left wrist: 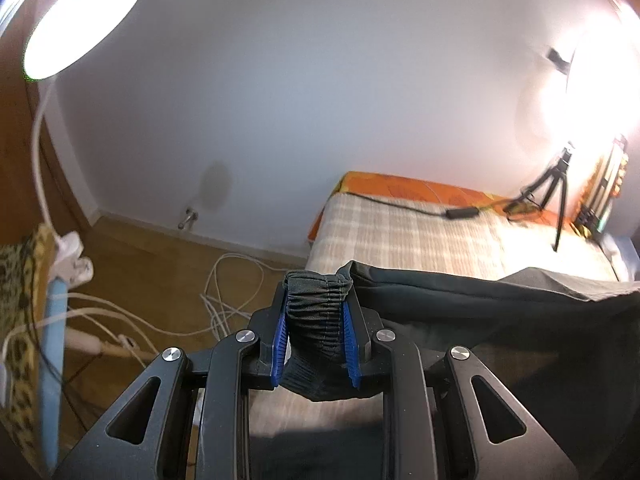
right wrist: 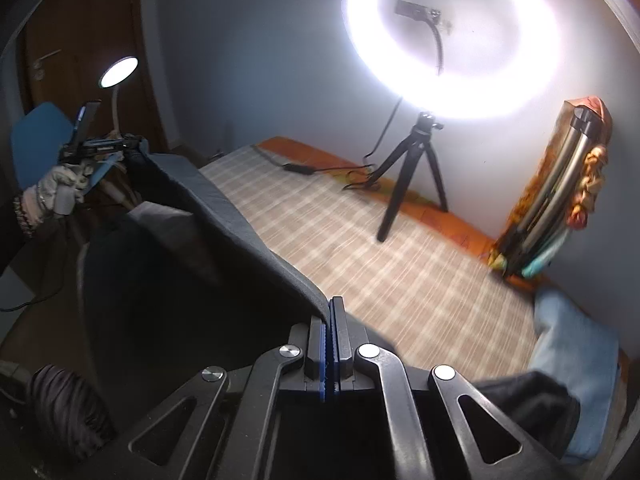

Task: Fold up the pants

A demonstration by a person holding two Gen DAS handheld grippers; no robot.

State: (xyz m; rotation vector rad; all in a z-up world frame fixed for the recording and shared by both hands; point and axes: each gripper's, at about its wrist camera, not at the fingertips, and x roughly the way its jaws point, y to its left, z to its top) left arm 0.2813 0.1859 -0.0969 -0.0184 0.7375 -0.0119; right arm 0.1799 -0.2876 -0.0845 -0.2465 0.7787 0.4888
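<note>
Dark grey pants (left wrist: pixel 480 312) hang stretched in the air above the bed between both grippers. My left gripper (left wrist: pixel 316 300) is shut on the gathered elastic band (left wrist: pixel 316 320) at one end, bunched between the blue pads. In the right wrist view, the right gripper (right wrist: pixel 333 304) has its jaws pressed together, pinching the thin edge of the pants (right wrist: pixel 200 216) at their tips. The cloth runs up and left from there to the left gripper (right wrist: pixel 100 146), held by a gloved hand (right wrist: pixel 52 188). The lower part of the pants sags in shadow.
A bed with a checked sheet (right wrist: pixel 360 240) lies below. A ring light on a black tripod (right wrist: pixel 416 168) stands on its far side, with a cable beside it. Blue jeans (right wrist: pixel 576 352) lie at the right edge. A desk lamp (left wrist: pixel 80 16) and floor cables (left wrist: pixel 224 304) sit left.
</note>
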